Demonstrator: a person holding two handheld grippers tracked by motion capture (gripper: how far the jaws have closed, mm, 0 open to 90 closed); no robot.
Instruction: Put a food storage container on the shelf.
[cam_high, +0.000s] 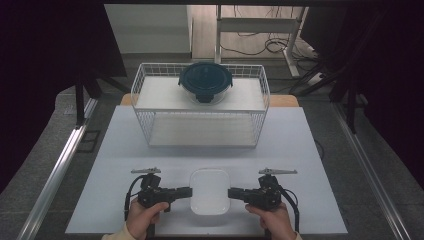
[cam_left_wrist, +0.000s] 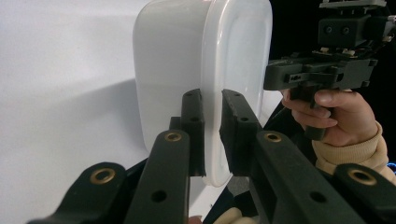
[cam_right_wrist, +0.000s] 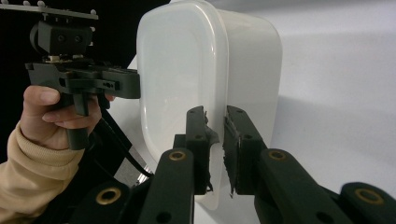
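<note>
A white rounded-rectangular lidded container rests on the white tabletop near its front edge. My left gripper reaches in from the left, with its jaws closed on the container's left rim. In the left gripper view the rim of the container runs between the pads of the left gripper. My right gripper holds the opposite rim. In the right gripper view the right gripper pinches the edge of the container. Each gripper view shows the other hand and its gripper beyond the container.
A white wire basket with a shelf stands at the back of the table. A round glass bowl with a dark blue lid sits on its upper level. Bare tabletop lies between the basket and the container.
</note>
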